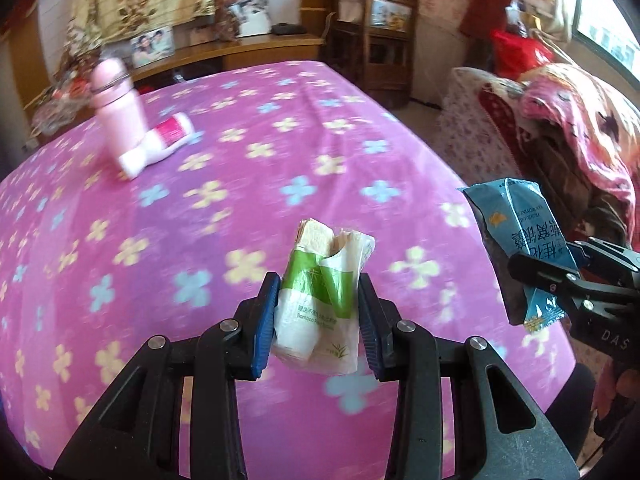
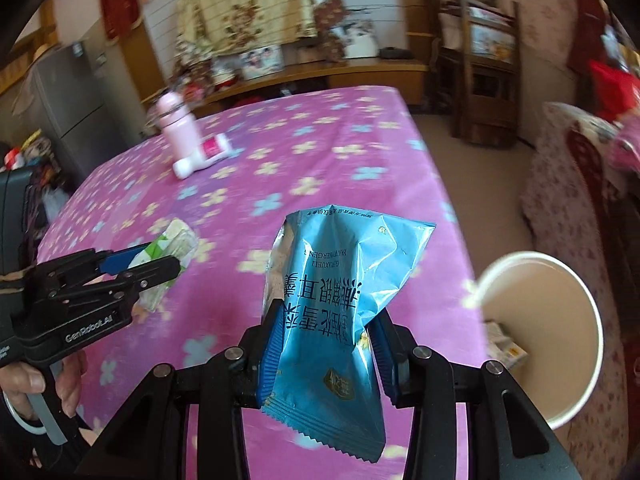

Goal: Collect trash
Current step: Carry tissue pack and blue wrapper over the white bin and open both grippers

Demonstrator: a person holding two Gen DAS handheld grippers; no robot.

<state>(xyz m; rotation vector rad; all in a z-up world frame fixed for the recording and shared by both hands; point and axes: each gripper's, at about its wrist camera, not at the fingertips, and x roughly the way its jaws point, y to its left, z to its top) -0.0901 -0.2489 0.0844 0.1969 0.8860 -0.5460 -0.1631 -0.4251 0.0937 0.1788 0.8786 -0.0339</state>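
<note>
My left gripper (image 1: pixel 319 312) is shut on a green-and-white tissue pack (image 1: pixel 320 304) and holds it above the table with the pink flowered cloth (image 1: pixel 260 184). It also shows at the left of the right wrist view (image 2: pixel 160 264), with the tissue pack (image 2: pixel 170 248) in it. My right gripper (image 2: pixel 324 344) is shut on a blue snack wrapper (image 2: pixel 336 304), held above the table's right part. The wrapper (image 1: pixel 516 232) shows at the right of the left wrist view, in the right gripper (image 1: pixel 560 280). A white paper cup (image 2: pixel 552 344) lies open-mouthed just right of the wrapper, past the table edge.
A pink bottle (image 1: pixel 118 108) stands at the far left of the table, with a white-and-pink tube (image 1: pixel 160 144) lying against it. A cloth-covered chair (image 1: pixel 560 128) stands right of the table. Wooden shelves (image 1: pixel 380 20) and a cabinet are at the back.
</note>
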